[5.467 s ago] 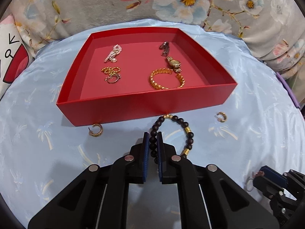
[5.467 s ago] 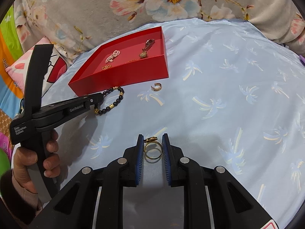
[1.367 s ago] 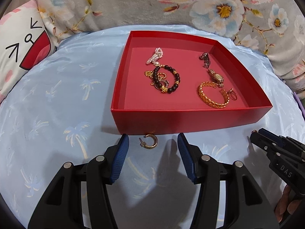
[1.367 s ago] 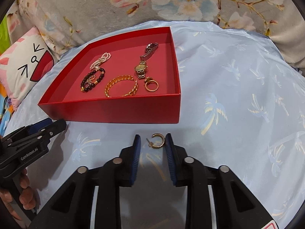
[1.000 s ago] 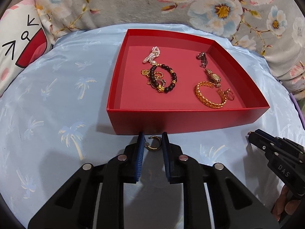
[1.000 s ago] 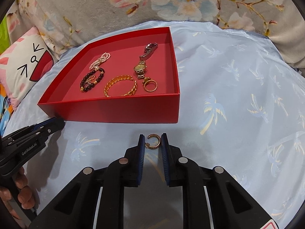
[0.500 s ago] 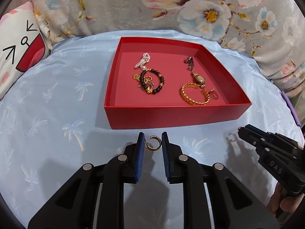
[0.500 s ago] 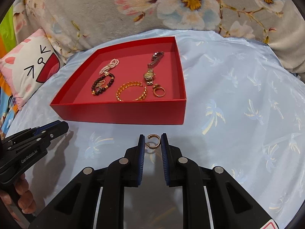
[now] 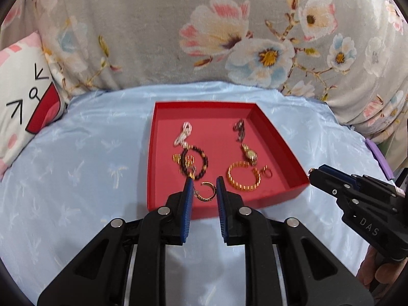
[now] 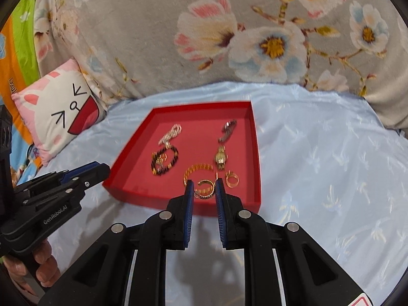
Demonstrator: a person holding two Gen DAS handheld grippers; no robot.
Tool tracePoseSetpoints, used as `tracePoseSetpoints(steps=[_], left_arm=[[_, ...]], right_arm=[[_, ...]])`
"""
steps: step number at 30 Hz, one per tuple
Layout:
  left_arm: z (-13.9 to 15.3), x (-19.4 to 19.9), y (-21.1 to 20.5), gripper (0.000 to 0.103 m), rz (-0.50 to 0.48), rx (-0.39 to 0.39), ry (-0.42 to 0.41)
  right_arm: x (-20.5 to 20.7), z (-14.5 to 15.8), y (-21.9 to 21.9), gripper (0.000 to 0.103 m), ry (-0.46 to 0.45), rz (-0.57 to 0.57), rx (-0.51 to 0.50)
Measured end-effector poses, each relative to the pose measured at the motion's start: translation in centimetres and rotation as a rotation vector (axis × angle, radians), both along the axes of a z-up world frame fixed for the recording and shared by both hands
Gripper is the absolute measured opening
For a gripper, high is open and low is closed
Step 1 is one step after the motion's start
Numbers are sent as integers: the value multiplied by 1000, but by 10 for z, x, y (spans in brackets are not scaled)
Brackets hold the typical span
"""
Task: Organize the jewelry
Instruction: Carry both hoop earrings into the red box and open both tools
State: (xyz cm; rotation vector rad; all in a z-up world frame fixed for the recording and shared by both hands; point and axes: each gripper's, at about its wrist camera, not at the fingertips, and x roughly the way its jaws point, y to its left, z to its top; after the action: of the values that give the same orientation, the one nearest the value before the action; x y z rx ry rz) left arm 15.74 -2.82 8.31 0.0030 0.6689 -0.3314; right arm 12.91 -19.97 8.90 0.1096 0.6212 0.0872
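A red tray (image 9: 280, 140) lies on the light blue cloth; it also shows in the right wrist view (image 10: 256, 153). It holds a pearl piece (image 9: 184, 135), a dark bead bracelet (image 9: 195, 162), a watch (image 9: 248, 153), a gold chain bracelet (image 9: 242, 179) and a gold ring (image 10: 232, 179). My left gripper (image 9: 204, 192) is shut on a gold hoop earring (image 9: 207, 193), raised over the tray's near edge. My right gripper (image 10: 203, 190) is shut on a second gold hoop earring (image 10: 205, 188), raised over the tray's near right part.
A floral grey cushion (image 9: 204, 38) rises behind the tray. A white cartoon pillow (image 9: 23, 107) lies at the left. The blue cloth (image 10: 331, 178) spreads around the tray. Each gripper shows at the edge of the other's view.
Both grippers closed on the hoop earrings lying on the cloth, lifted them and moved forward over the tray's near edge.
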Motion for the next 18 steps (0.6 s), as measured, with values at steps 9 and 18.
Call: tracePoseSetpoints(steps=[9, 18], left_arm=[[6, 52, -16, 18, 11, -4, -8], [-9, 90, -30, 18, 24, 21, 14]], right_arm=[[53, 16, -7, 16, -12, -1, 21], [99, -2, -4, 16, 31, -9, 17]])
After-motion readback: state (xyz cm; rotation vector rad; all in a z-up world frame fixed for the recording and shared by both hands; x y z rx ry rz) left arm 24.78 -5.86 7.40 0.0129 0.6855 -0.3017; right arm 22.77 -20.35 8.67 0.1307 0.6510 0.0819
